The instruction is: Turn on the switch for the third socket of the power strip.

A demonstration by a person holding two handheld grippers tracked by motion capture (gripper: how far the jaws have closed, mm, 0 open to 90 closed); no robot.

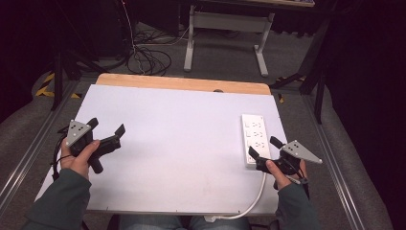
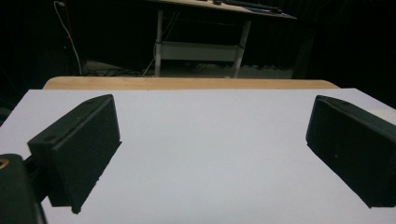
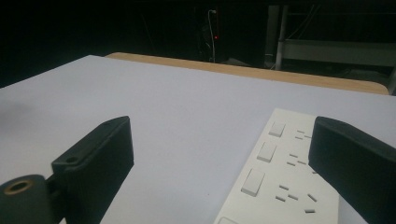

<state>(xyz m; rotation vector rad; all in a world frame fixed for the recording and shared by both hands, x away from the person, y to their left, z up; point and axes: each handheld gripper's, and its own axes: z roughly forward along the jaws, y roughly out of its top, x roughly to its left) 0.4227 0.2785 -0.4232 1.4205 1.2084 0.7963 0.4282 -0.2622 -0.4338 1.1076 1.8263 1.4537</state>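
Observation:
A white power strip [image 1: 254, 139] with switches and sockets lies on the right side of the white table top [image 1: 182, 143]; its white cable [image 1: 256, 196] runs off the near edge. My right gripper [image 1: 265, 147] hovers at the strip's near end, open, with nothing between its fingers. In the right gripper view the power strip [image 3: 285, 177] lies between the jaws, nearer the right one. My left gripper [image 1: 106, 125] is held at the table's left side, open and empty. The left gripper view looks between wide-spread jaws onto bare table top [image 2: 210, 140].
A wooden strip [image 1: 182, 84] borders the table's far edge. Beyond it stand a white desk frame [image 1: 227, 36] and a tangle of cables [image 1: 148, 60] on the grey floor. Metal rails [image 1: 28, 148] run along both sides of the table.

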